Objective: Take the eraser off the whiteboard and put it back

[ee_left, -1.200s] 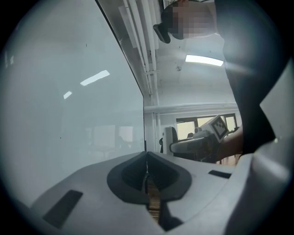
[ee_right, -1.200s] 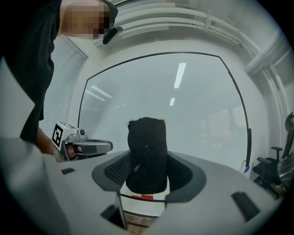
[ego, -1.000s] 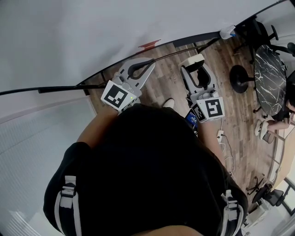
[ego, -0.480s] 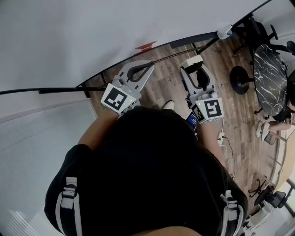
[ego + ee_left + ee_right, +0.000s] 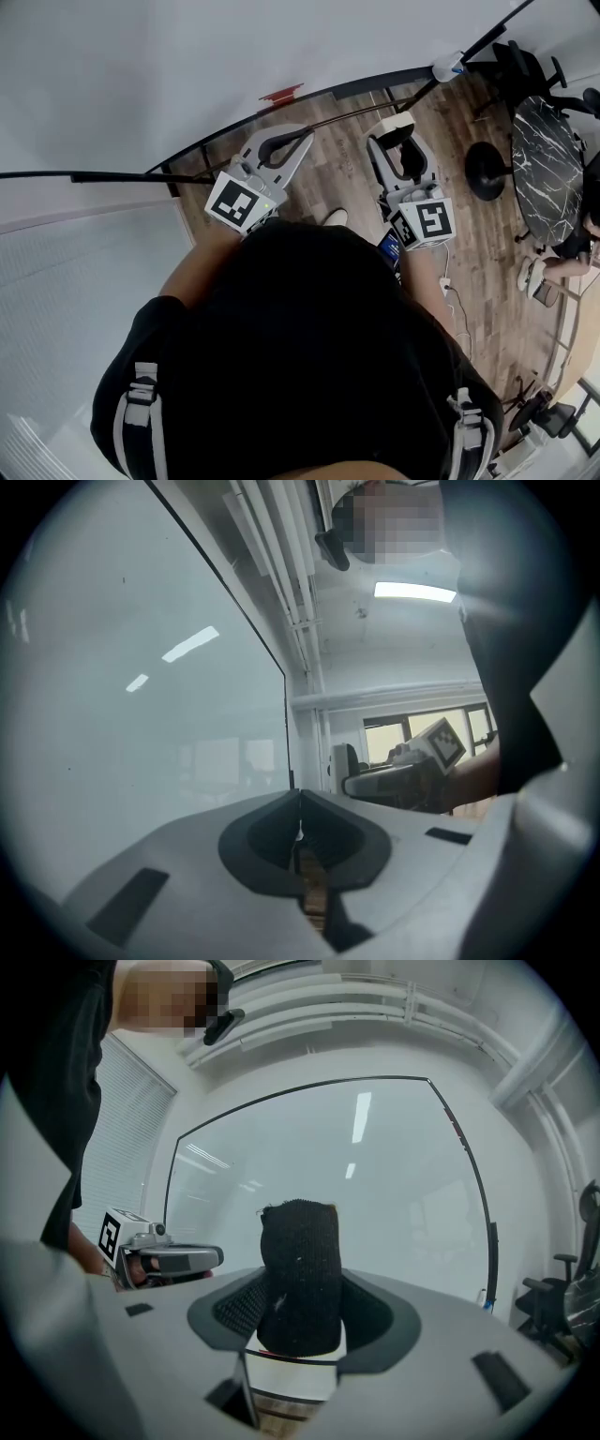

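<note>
One eraser (image 5: 300, 1274), its black felt only in right gripper view

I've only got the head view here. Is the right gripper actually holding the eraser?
Observer: Yes. In the right gripper view the right gripper is shut on the eraser, with a jaw against each side.
Operator: Which side of it shows there?
Observer: The black side, with the white part under it.
Operator: And the left gripper?
Observer: In its own view the left gripper is shut, tips together and nothing between them.
</note>
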Demonstrator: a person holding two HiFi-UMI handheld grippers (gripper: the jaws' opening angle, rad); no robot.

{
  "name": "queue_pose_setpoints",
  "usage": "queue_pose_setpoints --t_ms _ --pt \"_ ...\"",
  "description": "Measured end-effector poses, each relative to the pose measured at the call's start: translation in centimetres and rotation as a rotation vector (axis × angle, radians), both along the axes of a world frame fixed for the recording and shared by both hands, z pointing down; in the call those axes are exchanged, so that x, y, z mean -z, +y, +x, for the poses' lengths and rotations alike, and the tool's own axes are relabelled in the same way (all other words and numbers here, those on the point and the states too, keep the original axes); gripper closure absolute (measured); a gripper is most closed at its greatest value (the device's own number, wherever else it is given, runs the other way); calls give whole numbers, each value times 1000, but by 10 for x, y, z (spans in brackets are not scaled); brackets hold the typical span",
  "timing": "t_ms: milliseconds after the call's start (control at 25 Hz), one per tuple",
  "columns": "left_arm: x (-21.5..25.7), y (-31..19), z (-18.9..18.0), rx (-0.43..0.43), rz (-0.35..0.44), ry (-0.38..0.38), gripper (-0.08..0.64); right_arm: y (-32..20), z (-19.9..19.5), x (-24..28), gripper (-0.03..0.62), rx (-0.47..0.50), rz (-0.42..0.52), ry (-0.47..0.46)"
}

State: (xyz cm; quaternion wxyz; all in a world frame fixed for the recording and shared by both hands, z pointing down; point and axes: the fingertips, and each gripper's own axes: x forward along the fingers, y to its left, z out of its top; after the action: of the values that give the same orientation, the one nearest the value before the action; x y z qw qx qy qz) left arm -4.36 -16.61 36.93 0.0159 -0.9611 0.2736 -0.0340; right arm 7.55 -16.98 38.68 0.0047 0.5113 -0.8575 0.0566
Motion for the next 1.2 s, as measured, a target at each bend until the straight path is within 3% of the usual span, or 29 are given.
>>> queue_pose_setpoints --t_ms 640,1200 --pt "3 1 73 27 8 -3 555 -11 73 -2 365 19 -12 -6" --pt "2 -87 107 13 13 31 555 -105 92 7 365 31 14 31"
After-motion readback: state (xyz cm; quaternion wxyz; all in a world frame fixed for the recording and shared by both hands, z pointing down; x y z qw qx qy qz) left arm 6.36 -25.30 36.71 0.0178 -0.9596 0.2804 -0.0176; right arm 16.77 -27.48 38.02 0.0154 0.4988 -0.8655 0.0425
